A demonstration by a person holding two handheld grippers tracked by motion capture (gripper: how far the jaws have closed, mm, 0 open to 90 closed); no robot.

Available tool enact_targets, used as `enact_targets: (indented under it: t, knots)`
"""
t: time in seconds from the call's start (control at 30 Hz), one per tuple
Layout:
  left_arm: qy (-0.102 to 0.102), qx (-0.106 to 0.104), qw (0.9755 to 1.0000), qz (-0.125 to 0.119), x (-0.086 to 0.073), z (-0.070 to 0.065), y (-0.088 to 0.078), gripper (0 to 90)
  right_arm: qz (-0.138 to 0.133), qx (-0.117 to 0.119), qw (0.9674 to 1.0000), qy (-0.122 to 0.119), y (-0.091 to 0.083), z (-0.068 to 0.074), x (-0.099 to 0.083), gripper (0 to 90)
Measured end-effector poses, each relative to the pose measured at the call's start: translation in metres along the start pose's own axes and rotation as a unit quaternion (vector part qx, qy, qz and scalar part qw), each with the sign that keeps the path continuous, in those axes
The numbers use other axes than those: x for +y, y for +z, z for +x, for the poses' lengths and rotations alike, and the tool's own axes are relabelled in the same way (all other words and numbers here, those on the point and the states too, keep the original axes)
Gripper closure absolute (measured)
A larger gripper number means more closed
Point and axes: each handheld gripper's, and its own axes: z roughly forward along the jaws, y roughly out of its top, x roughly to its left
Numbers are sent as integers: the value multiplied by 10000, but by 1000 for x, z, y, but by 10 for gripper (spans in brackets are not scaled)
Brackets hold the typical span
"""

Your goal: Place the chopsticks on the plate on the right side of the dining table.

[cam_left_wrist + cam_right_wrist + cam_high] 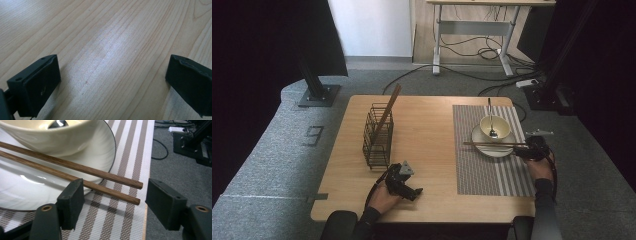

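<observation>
From the high view, my right gripper sits at the right edge of the striped placemat, at the end of a pair of brown wooden chopsticks. They lie side by side across the near rim of the white plate, just in front of the cream bowl that holds a spoon. Their long axis runs left to right across the surface, thick ends toward my right gripper. My left gripper rests low on the bare wood near the wire basket (one more stick leans in it).

In the left gripper view, my left gripper stands wide apart with plain surface between its jaws.

In the right gripper view, my right gripper is parted, its pads clear of the chopsticks. The two round, dark-grained sticks slant from upper left down to lower right, their blunt ends between the jaws above the placemat, resting on the plate beside the bowl.
</observation>
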Motion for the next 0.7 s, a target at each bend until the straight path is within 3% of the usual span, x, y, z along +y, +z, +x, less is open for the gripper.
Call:
enact_targets:
  t: [0.1,0.33,0.5,0.7]
  knots:
    - [6,-1,10000,-2,0,0,0,0,-111,74,9999,41,-5,3,-1,268]
    - [34,-15,10000,7,0,0,0,0,-394,502,9980,34,-11,16,-3,157]
    - [56,-37,10000,9,0,-1,0,0,-329,882,9955,-96,-12,34,-6,125]
    - [78,-60,10000,14,0,-1,0,0,-502,1288,9903,-133,-13,51,-10,24]
